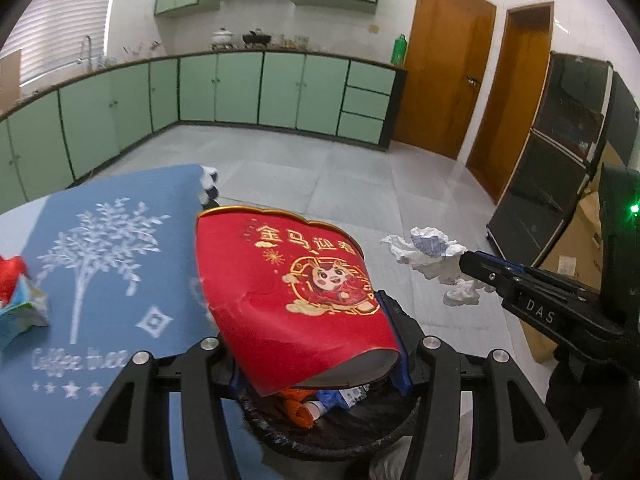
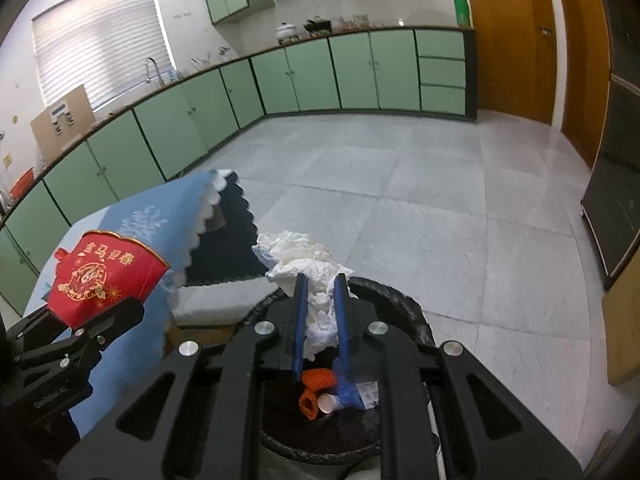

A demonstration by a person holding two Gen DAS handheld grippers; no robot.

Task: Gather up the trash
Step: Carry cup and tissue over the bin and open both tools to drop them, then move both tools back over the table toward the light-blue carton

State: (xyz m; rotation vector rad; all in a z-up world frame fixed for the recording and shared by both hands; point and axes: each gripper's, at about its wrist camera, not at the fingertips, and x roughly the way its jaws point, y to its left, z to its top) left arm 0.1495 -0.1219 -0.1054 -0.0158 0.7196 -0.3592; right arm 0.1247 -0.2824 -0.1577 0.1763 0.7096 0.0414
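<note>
The red paper cup (image 1: 296, 304), flattened and printed in gold, sits clamped in my left gripper (image 1: 308, 344), tilted over the black trash bin (image 1: 340, 428) beneath. My right gripper (image 2: 320, 320) pinches a crumpled white tissue (image 2: 308, 264) tight between its blue pads (image 2: 300, 320), angled down over the same bin, where orange scraps (image 2: 316, 380) and a small white tube lie. Beside the bin, to the left, lies a blue cloth (image 1: 104, 264) with a white tree print.
</note>
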